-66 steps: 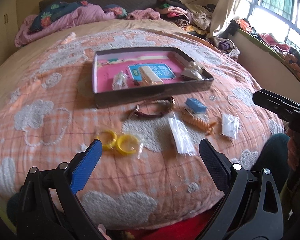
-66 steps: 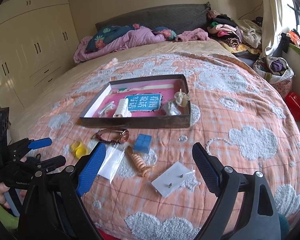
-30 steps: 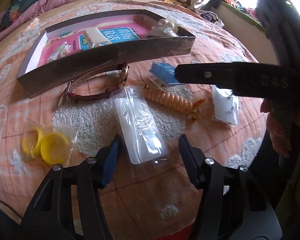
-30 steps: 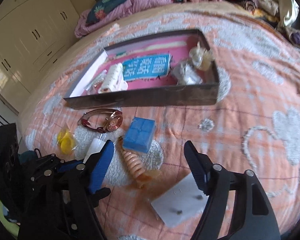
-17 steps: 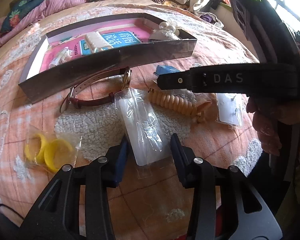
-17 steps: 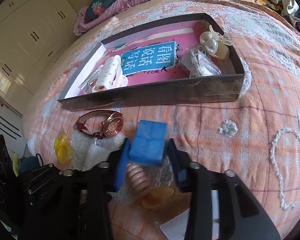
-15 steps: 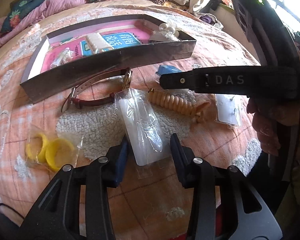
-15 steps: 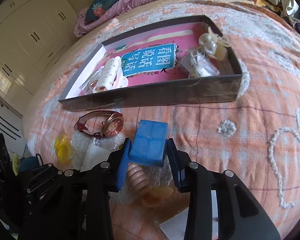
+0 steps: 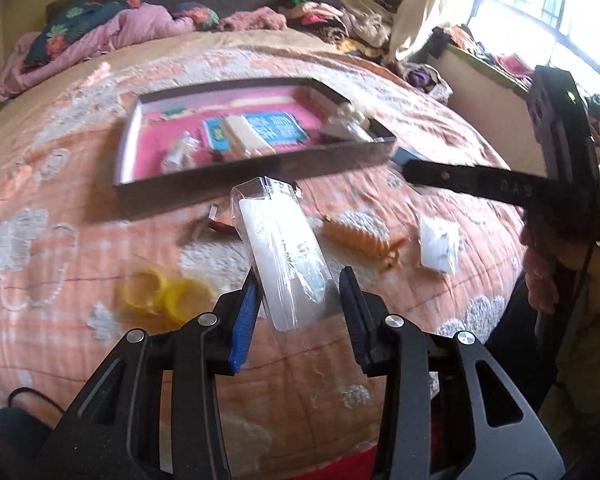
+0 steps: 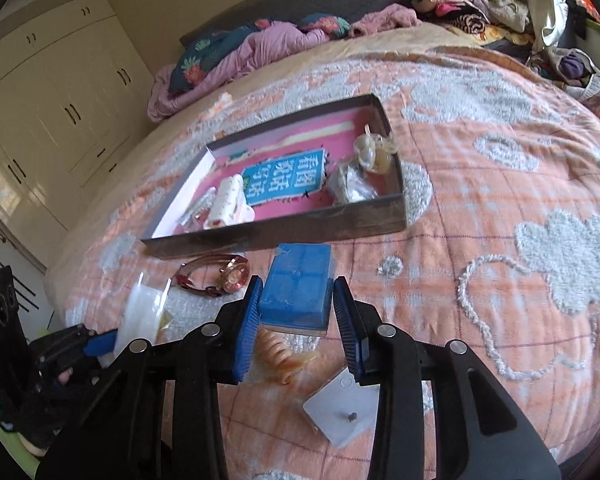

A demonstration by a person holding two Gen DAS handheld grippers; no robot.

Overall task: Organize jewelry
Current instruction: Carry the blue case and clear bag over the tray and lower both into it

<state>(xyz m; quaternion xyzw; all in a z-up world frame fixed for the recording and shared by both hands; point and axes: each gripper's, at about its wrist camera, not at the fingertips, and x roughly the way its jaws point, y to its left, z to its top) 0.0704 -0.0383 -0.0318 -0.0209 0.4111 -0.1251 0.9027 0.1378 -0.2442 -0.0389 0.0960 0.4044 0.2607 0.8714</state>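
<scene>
My left gripper (image 9: 298,304) is shut on a clear plastic packet (image 9: 280,248) with a white card inside and holds it above the bedspread. My right gripper (image 10: 294,308) is shut on a small blue box (image 10: 298,286) and holds it lifted in front of the tray. The dark tray (image 9: 204,176) with a pink floor lies ahead on the bed; it also shows in the right wrist view (image 10: 284,224) with a cream hair clip (image 10: 228,200) and small packets inside.
On the orange bedspread lie two yellow bangles (image 9: 164,292), an orange spiral hair tie (image 10: 276,354), a wristwatch (image 10: 220,276) and a white earring card (image 10: 342,412). Crumpled bedding and clothes are piled at the head of the bed (image 10: 260,48).
Both grippers closed on their items and lifted them off the bed: the left with the clear packet, the right with the blue box. Both views have pulled back and upward.
</scene>
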